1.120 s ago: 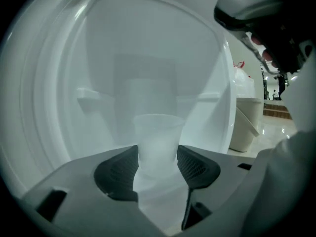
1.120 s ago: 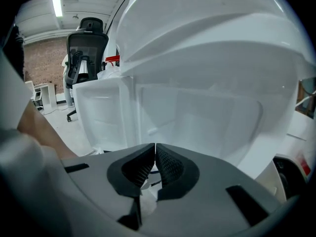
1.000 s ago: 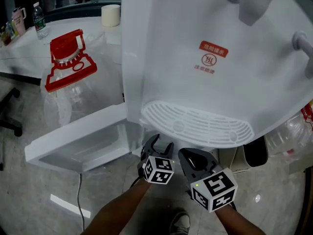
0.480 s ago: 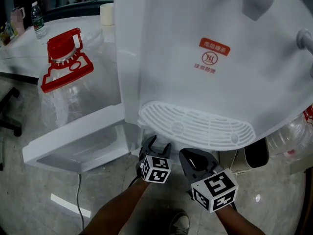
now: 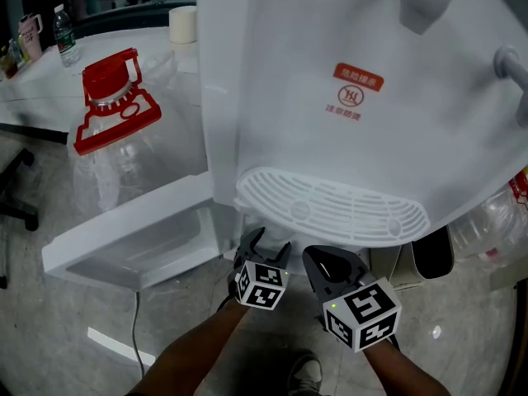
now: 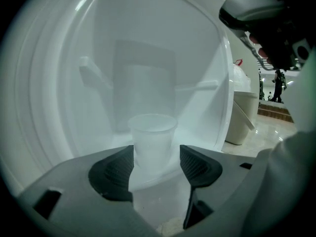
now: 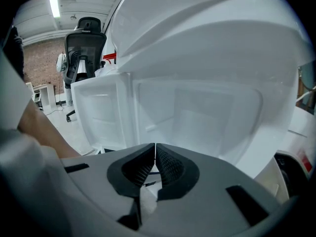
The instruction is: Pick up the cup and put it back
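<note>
A translucent plastic cup (image 6: 153, 135) stands upright on the white floor of the water dispenser's (image 5: 355, 139) lower compartment. My left gripper (image 6: 157, 158) reaches into that compartment, and the cup is between its black pads (image 6: 116, 169). The jaws are opening, with a thin gap showing beside the cup at the right pad. In the head view the left gripper (image 5: 268, 242) points under the dispenser's grilled drip tray (image 5: 330, 209), which hides the cup. Just to its right, my right gripper (image 5: 337, 260) is shut with nothing in it; in its own view the right gripper (image 7: 155, 157) has its pads together.
The compartment's white door (image 5: 132, 238) hangs open to the left, low over the floor. A large clear water jug with a red cap (image 5: 115, 97) stands behind it. A white table (image 5: 41, 85) with a bottle (image 5: 68, 35) is at the far left. A beige bin (image 6: 242, 117) stands to the right.
The head view has shifted slightly. Both grippers stay in about the same place below the drip tray, the left one a little lower in the picture.
</note>
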A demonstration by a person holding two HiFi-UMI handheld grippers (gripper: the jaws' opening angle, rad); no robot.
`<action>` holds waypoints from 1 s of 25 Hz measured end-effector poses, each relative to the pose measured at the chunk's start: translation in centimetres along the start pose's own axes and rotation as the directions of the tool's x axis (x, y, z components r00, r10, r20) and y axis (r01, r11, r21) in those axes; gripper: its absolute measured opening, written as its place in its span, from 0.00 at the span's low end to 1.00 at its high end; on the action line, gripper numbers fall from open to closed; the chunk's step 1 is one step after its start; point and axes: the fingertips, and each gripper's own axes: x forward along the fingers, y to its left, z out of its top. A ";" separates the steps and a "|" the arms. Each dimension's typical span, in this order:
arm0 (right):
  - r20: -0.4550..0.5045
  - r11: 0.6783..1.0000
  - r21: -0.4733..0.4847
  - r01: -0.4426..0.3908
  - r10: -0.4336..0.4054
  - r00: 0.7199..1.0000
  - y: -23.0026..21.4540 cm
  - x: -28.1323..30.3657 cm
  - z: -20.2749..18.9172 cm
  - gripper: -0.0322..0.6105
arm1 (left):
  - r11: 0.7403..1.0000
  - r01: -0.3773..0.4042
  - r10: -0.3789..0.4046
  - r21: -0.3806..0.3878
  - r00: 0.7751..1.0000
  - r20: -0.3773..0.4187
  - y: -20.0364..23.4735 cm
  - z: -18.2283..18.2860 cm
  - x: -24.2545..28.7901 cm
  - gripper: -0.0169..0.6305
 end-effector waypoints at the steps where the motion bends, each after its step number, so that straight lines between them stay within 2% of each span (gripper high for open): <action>1: -0.001 1.000 0.001 0.002 -0.002 1.000 0.0 -0.1 0.0 0.08 | 1.000 0.006 -0.006 0.007 1.000 0.000 -0.1 0.0 -0.2 0.46; 8: -0.021 1.000 -0.004 0.002 -0.002 1.000 0.8 -0.6 -0.7 0.08 | 0.997 0.057 -0.058 0.047 0.998 0.015 -0.1 0.6 -2.4 0.45; 14: -0.016 1.000 0.001 0.007 -0.007 1.000 0.6 -0.9 -0.3 0.08 | 0.995 0.055 -0.057 0.079 0.998 0.026 0.2 1.6 -4.2 0.35; 19: -0.016 0.999 0.029 -0.027 0.027 0.999 1.8 -1.5 1.3 0.08 | 0.992 0.045 -0.049 0.118 0.998 0.039 -0.1 4.3 -6.9 0.29; 25: -0.069 0.994 -0.009 -0.107 0.106 0.992 3.9 -4.5 4.5 0.08 | 0.996 0.024 -0.028 0.089 0.998 0.048 -0.3 9.4 -12.1 0.26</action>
